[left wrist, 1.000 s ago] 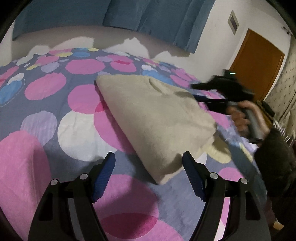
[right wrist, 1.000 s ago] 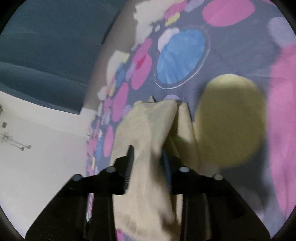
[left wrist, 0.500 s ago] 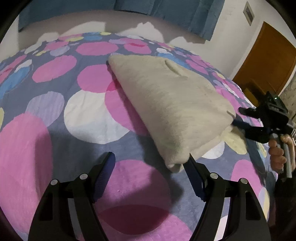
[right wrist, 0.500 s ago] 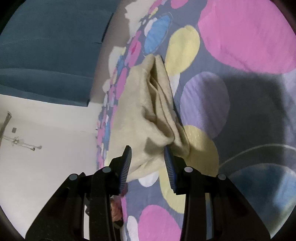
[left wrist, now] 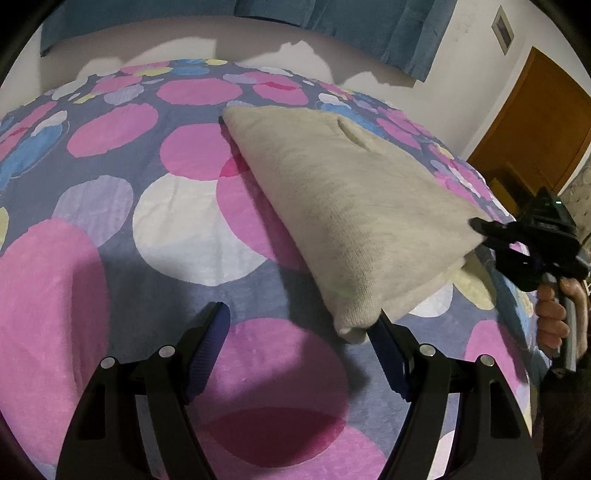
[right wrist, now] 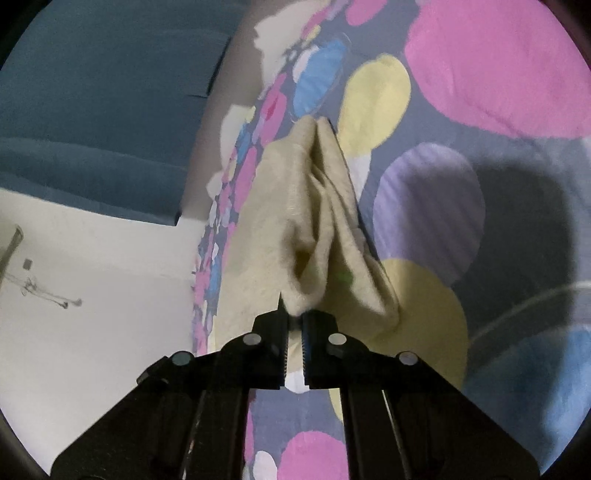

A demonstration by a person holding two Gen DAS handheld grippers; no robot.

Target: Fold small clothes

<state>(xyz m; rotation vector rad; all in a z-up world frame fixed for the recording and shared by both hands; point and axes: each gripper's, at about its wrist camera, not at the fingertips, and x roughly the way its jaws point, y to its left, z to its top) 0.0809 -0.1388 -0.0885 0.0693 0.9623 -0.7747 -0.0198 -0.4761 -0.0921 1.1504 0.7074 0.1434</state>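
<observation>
A cream knitted garment lies folded on the spotted bedspread. My left gripper hangs open just in front of the garment's near corner, which rests against the inner side of its right finger. Nothing sits between the left pads. My right gripper is at the garment's right-hand corner, held by a person's hand. In the right wrist view the right gripper is shut on a bunched edge of the garment, which stretches away from the tips in folds.
The bedspread has large pink, white, yellow and blue circles. A blue curtain hangs behind the bed. A brown door stands at the right, beyond the bed's edge.
The right gripper has travelled from over the garment to its right-hand corner and has closed there on the cloth's edge. The left gripper has stayed open in about the same place.
</observation>
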